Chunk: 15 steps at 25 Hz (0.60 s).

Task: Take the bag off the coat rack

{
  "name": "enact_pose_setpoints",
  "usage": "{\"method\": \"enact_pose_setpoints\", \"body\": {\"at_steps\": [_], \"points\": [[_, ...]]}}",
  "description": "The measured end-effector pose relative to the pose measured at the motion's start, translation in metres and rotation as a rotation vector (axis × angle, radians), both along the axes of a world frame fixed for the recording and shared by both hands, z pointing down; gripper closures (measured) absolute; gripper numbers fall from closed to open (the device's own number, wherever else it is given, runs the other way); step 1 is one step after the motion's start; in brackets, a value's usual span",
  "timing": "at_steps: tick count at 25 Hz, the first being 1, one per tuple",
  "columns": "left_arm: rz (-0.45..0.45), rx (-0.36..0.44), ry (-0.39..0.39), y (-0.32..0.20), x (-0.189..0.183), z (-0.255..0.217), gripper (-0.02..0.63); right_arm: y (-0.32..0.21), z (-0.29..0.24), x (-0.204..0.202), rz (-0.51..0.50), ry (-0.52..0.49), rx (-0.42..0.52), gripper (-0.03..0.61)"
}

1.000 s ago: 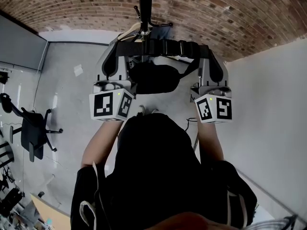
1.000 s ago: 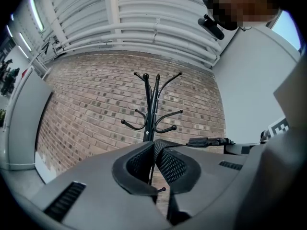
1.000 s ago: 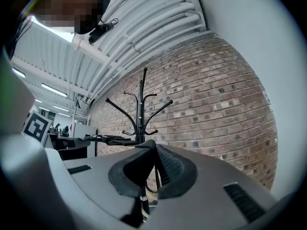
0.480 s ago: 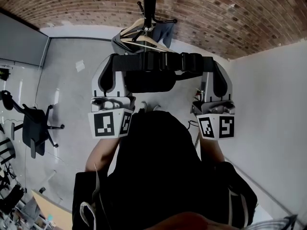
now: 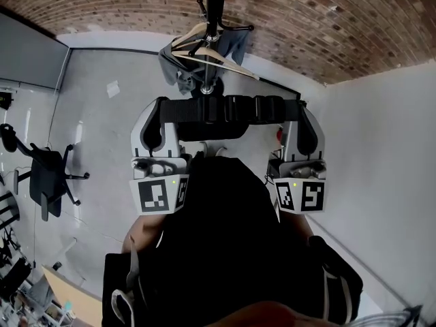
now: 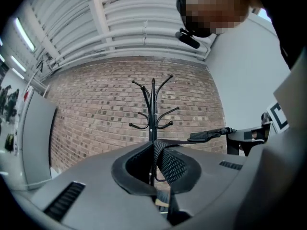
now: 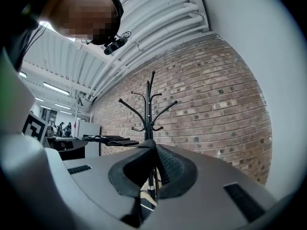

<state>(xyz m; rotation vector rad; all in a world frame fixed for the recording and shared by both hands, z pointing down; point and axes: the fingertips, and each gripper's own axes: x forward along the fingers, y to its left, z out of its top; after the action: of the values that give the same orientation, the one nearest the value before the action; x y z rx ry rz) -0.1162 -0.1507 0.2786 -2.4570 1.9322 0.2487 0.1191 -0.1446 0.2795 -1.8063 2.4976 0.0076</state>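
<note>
Bag strap (image 5: 228, 107) farther from coat rack (image 5: 215, 19) than before, pinched tight by left gripper (image 5: 161, 109) and right gripper (image 5: 301, 109).

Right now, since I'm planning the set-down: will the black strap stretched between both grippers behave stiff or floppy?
Probably floppy: the strap looks like webbing, straight only while left gripper and right gripper pinch it. Slackened, it would likely sag; the bag beneath could swing.

The left gripper (image 5: 162, 111) and right gripper (image 5: 300, 111) have pale grey shells and black mesh-textured pads (image 6: 175, 166). Each carries a white cube (image 5: 162, 195) printed with black square markers and lit by a small green light (image 5: 175, 180). The person wears a black top (image 5: 225, 251).
</note>
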Motion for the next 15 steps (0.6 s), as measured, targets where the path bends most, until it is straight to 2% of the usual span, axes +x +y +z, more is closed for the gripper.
{"method": "enact_pose_setpoints", "body": {"at_steps": [3,8,15], "points": [[0.001,0.02,-0.008,0.008,0.001,-0.006,0.591,0.006,0.002,0.0,0.005,0.018,-0.011,0.557],[0.003,-0.036,0.015,0.016,0.002,0.005,0.592,0.013,0.005,0.003,0.011,0.034,-0.018,0.557],[0.031,-0.007,0.045,0.021,0.011,-0.005,0.592,0.022,0.006,0.009,0.033,0.003,-0.029,0.557]]}}
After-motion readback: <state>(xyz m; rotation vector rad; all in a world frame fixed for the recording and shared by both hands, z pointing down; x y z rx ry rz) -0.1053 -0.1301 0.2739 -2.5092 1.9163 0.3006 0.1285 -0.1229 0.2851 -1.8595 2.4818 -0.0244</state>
